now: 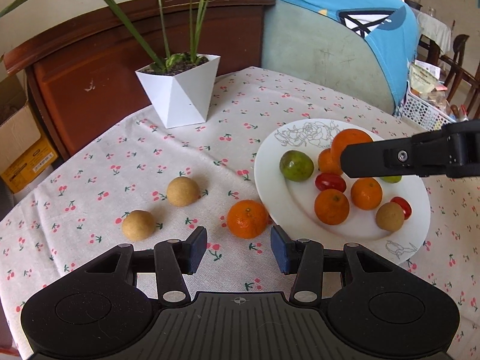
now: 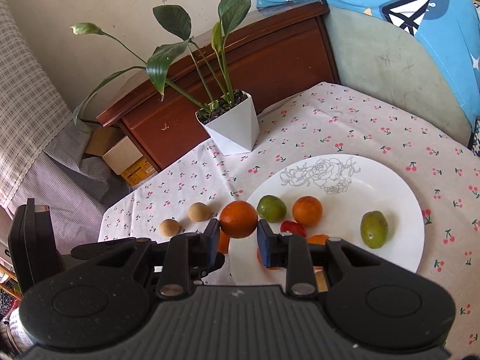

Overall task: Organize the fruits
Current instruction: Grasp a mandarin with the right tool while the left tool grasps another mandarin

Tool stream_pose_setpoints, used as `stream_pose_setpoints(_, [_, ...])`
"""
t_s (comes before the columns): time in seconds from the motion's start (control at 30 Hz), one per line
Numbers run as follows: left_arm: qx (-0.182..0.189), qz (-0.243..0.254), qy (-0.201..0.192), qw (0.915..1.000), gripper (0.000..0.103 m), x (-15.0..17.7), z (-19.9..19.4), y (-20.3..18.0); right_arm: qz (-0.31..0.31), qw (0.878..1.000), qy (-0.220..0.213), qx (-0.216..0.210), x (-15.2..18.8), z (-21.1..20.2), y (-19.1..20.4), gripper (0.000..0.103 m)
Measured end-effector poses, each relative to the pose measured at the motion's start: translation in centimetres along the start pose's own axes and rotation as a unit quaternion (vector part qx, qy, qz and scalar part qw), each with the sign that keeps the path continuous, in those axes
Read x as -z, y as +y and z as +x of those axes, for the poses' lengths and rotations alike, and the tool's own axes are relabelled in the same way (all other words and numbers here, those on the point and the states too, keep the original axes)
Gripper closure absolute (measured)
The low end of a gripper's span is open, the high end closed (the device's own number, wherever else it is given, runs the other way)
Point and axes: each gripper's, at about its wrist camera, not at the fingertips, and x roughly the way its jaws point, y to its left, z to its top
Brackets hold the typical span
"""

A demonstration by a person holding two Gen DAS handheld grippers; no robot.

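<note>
A: Start at the right gripper [image 2: 237,240]. What is it doing?

B: Its jaws are narrow and clamped on 1 orange [image 2: 238,223], a blue pad [image 2: 213,240] pressing each side. The fruit hangs clear of everything, over the near-left rim of the white plate [image 2: 405,195]. I read that as a carry toward the plate, where the sorted fruit is being gathered.

A: And the left gripper [image 1: 238,247]?

B: Partly open, nothing between the pads. It tilts down at a loose orange [image 1: 247,218] lying on the cloth just beyond its fingertips and just beside the plate's edge. Probably the next pick.

A: What else is out on the tablecloth [image 1: 90,180]?

B: 2 tan round fruits [image 1: 183,191], the other at [image 1: 138,225], left of that orange and a little apart from each other. The plate holds several small oranges, 2 green fruits, 2 red ones and 1 tan one.

A: Room to move?

B: The far half of the plate, around the rose print [image 2: 327,177], is bare, so a drop there looks easy. The near part is crowded; a fruit set there could roll against the others. The white plant pot [image 1: 180,90] stands well back, out of the way. The cloth's left edge falls off beyond the tan fruits, so a nudge that way could send 1 off.
</note>
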Motion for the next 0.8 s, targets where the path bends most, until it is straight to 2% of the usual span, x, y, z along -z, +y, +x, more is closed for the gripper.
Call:
stream_pose_setpoints(0.27, [0.017,0.012,-0.016,0.9997,0.06,0.3,1.4,0.7,0.0,1.0,0.001,0.002,0.1,0.1,0.0,0.076])
stream_pose_setpoints(0.43, [0.034,0.032,-0.024,0.9986,0.074,0.3,1.5,0.5,0.005,1.0,0.003,0.004,0.0,0.3,-0.2,0.076])
stream_pose_setpoints(0.6, [0.031,0.032,-0.027,0.9987,0.075,0.3,1.3,0.5,0.013,1.0,0.005,0.003,-0.1,0.4,-0.4,0.076])
stream_pose_setpoints(0.8, [0.024,0.013,-0.048,0.9985,0.075,-0.4,-0.4,0.8,0.037,0.999,-0.001,0.001,-0.8,0.2,-1.6,0.076])
